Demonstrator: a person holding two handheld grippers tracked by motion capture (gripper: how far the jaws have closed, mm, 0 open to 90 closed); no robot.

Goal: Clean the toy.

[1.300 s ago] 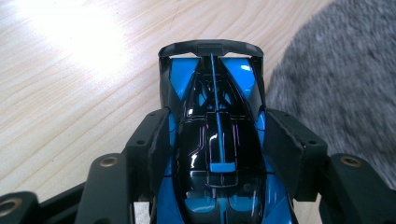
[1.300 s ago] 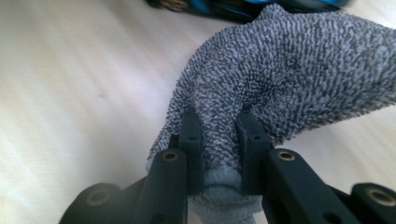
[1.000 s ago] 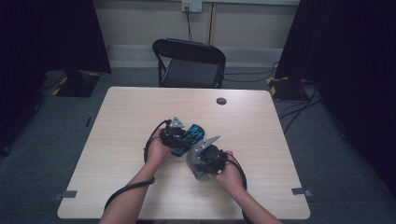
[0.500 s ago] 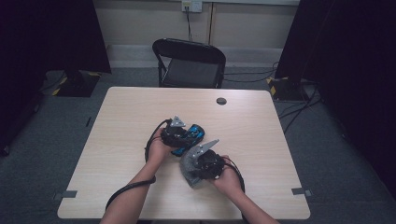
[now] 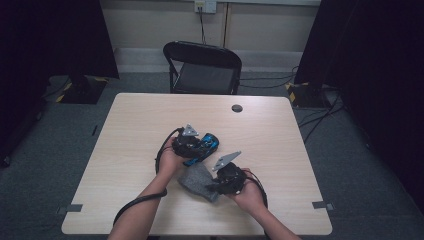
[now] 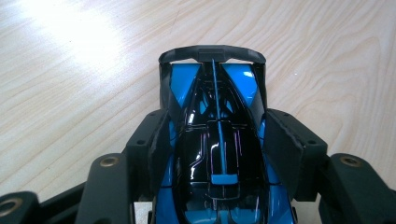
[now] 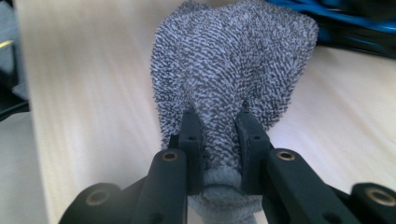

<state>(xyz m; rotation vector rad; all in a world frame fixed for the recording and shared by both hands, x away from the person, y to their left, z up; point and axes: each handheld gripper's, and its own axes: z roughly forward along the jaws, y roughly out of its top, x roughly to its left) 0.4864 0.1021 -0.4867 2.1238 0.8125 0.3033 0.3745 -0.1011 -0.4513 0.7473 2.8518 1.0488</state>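
- Progress at this moment appeared to be mid-task — both tools were already loaded, and the wiping of the toy seemed yet to be finished.
- Left gripper (image 5: pixel 197 145): its jaws were closed against the two flanks of a blue-and-black toy car (image 6: pixel 217 140), holding it steady over the table (image 5: pixel 280 145); in the left gripper view the car's rear wing pointed away from the camera, and the glossy body sat squarely between the pads.
- Right gripper (image 7: pixel 217 126): its jaws were narrowed on a bunched fold of a grey knitted cloth (image 7: pixel 233 60), the pinched part gathered between the pads and the rest of the fabric bulging forward.
- Position of the cloth: in the high view the grey cloth (image 5: pixel 199 181) lay partly on the tabletop, just beside and below the car (image 5: pixel 205 148), between the two hands; whether fabric and car touched could not be told.
- Done, by judgement: car grasped and steadied; cloth picked up at one edge.
- Left, by judgement: bringing the cloth onto the car's body, rubbing it, then setting both down — none of which the pictures showed as completed.
- Surroundings: a dark folding chair (image 5: pixel 202 67) stood beyond the far edge of the table, and a small round dark object (image 5: pixel 237 108) lay near that edge, well apart from the work.
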